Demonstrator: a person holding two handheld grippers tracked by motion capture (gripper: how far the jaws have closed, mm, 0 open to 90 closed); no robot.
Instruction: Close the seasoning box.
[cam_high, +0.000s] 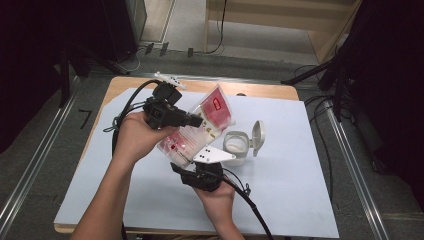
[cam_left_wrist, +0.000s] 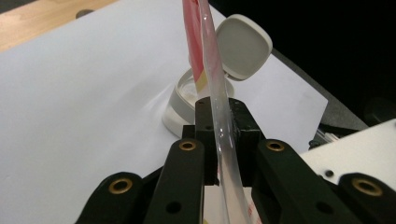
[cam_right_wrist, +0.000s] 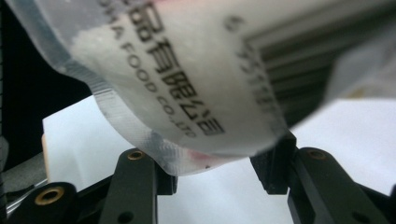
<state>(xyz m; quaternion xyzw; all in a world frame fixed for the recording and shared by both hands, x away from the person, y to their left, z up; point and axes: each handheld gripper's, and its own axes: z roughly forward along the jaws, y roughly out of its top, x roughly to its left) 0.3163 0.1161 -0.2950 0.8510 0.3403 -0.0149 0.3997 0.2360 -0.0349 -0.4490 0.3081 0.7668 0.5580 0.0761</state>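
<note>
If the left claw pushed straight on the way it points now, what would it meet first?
Probably the white square plastic jar with its open hinged lid. The left claw, shut on the clear pink-printed pouch, points almost straight at it, though depth is hard to judge.

High view: fixed above the near edge of the counter (cam_high: 300, 210), facing forward and down, far enough to take in the whole top. Left claw view: rides low behind its claw (cam_left_wrist: 219, 116), close, facing the lidded container (cam_left_wrist: 187, 100). Right claw view: very close under the pouch (cam_right_wrist: 177, 70). Pouch and white counter top are common to all three views.
</note>
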